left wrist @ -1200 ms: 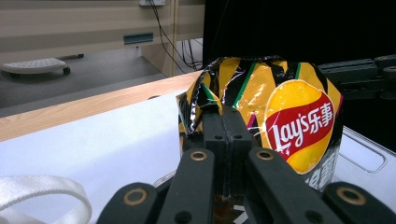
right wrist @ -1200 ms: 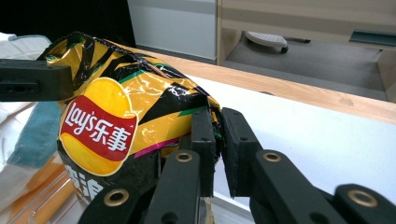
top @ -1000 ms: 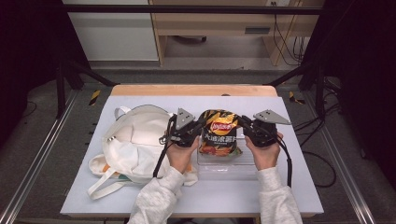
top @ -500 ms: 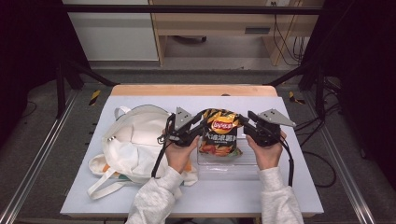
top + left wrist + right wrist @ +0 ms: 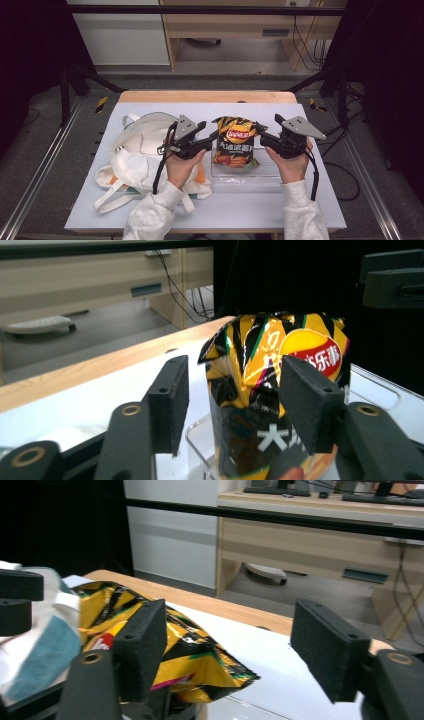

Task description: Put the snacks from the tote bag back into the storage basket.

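Observation:
A yellow and black chip bag point(image 5: 234, 145) stands upright in a clear plastic tray point(image 5: 250, 176) at the table's middle. My left gripper point(image 5: 213, 138) sits at the bag's left top corner and my right gripper point(image 5: 261, 138) at its right top corner. Both have just been opening. In the left gripper view the left gripper point(image 5: 240, 400) is open, with the chip bag point(image 5: 250, 365) just beyond its pads and not pressed. In the right gripper view the right gripper point(image 5: 235, 650) is open; a corner of the chip bag point(image 5: 200, 665) lies loose between its jaws.
A white cloth tote bag point(image 5: 137, 150) with loose straps lies left of the tray, under the left forearm. The white table point(image 5: 310, 200) has a wooden strip along its far edge. Black frame posts stand at both far corners.
Both grippers have opened and let go of the bag's top corners. The left gripper has drawn back a little to the left. The bag stays upright in the tray.

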Tool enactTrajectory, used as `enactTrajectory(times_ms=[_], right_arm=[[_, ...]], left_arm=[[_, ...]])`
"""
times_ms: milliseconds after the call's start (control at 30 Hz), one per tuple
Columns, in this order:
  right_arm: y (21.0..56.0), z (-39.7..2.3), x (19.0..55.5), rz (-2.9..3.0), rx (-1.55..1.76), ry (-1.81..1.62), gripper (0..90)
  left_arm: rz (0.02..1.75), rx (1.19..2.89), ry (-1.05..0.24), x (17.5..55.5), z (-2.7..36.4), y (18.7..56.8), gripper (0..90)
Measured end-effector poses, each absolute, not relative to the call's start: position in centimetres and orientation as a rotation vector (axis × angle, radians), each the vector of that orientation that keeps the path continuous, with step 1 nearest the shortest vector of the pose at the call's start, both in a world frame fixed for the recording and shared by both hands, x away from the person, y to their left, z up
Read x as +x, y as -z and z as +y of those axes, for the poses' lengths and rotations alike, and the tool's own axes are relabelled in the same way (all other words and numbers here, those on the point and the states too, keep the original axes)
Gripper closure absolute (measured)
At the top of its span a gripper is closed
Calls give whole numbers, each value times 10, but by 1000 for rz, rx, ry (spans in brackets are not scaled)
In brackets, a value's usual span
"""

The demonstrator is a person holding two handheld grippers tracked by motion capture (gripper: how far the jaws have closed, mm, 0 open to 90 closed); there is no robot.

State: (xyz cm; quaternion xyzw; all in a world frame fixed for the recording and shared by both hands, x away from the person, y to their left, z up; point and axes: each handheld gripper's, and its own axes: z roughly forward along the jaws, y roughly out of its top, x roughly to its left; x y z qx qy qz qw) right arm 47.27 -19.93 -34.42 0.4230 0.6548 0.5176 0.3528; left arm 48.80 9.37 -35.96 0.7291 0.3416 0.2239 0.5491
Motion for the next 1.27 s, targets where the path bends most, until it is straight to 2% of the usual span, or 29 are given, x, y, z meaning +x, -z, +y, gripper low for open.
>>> enactTrajectory(times_ms=[233,500,933,1267], right_arm=[[347,-196,469,1744,1082,-1355,202],[355,-199,465,1796,1078,-1328,133],[370,-210,449,1835,1084,-1278,82],[384,-219,437,1839,1126,-1253,74]], left_arm=[[818,1748,-513,483,121,364,406],[864,1765,-541,477,158,371,389],[923,1792,-598,456,212,386,374],[980,1786,-608,444,237,401,367]])
